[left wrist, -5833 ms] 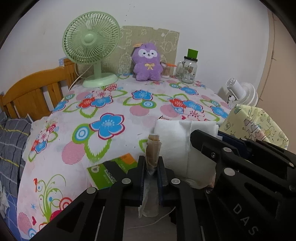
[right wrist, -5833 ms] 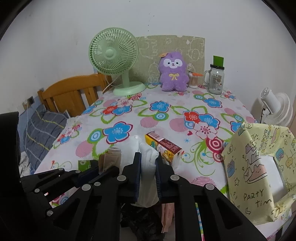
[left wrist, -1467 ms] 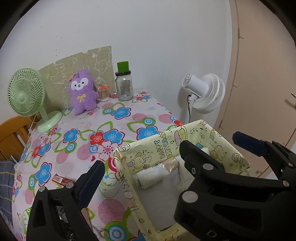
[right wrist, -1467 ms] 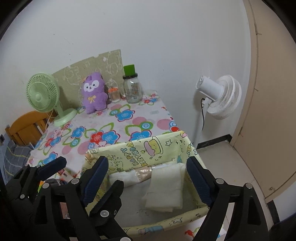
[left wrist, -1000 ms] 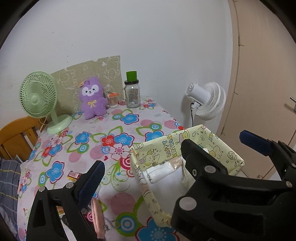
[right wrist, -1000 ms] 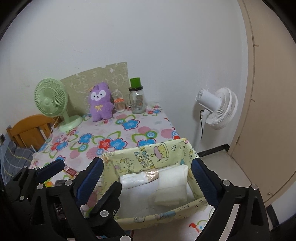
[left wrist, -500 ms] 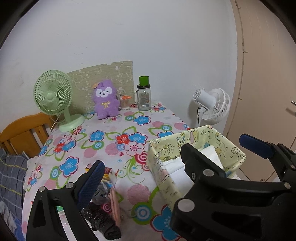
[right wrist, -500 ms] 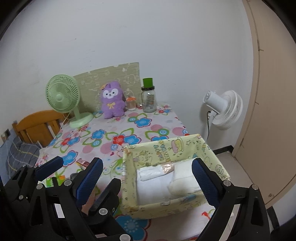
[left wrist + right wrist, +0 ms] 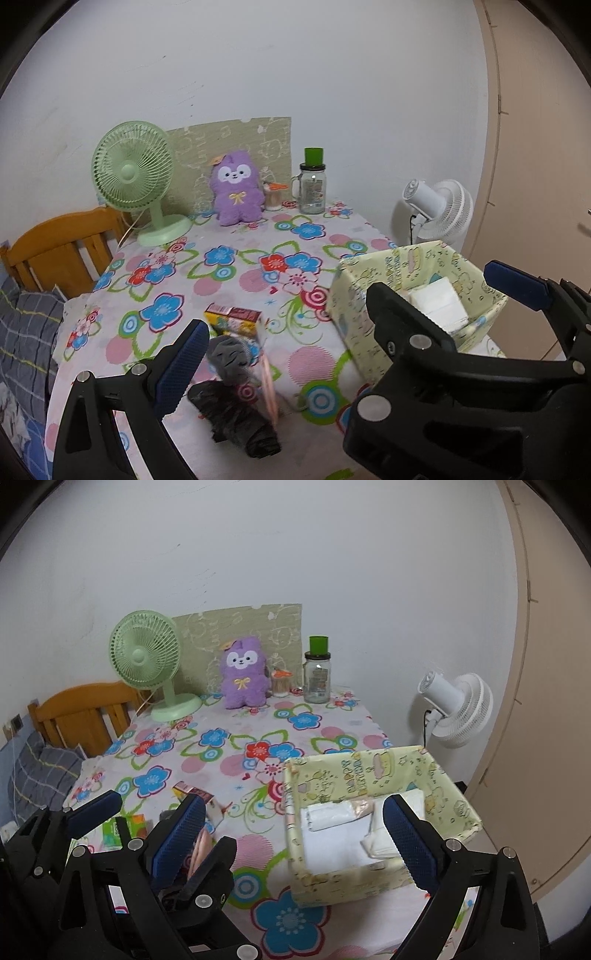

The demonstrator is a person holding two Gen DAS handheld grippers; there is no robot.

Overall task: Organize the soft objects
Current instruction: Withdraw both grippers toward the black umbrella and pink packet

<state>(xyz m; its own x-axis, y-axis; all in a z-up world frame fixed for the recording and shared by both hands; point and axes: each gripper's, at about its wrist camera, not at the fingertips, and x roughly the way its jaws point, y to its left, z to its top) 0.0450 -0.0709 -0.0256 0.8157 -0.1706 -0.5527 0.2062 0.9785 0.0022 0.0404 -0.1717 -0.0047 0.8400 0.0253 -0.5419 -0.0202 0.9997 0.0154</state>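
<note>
jaws wide, "happy" on bin (image 9: 364,771)

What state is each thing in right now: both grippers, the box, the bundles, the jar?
Left gripper: jaws wide open, empty.
Right gripper: jaws wide open, empty.
Box: upright, open-topped, holding white cloths.
Black bundle: lying on table.
Grey bundle: lying beside it.
Jar: upright, lidded.

Ahead of my wide-open right gripper (image 9: 295,834), the yellow printed fabric box (image 9: 436,771) blocks the right; flowered tablecloth (image 9: 236,746) lies bare up to the green desk fan (image 9: 147,657).
</note>
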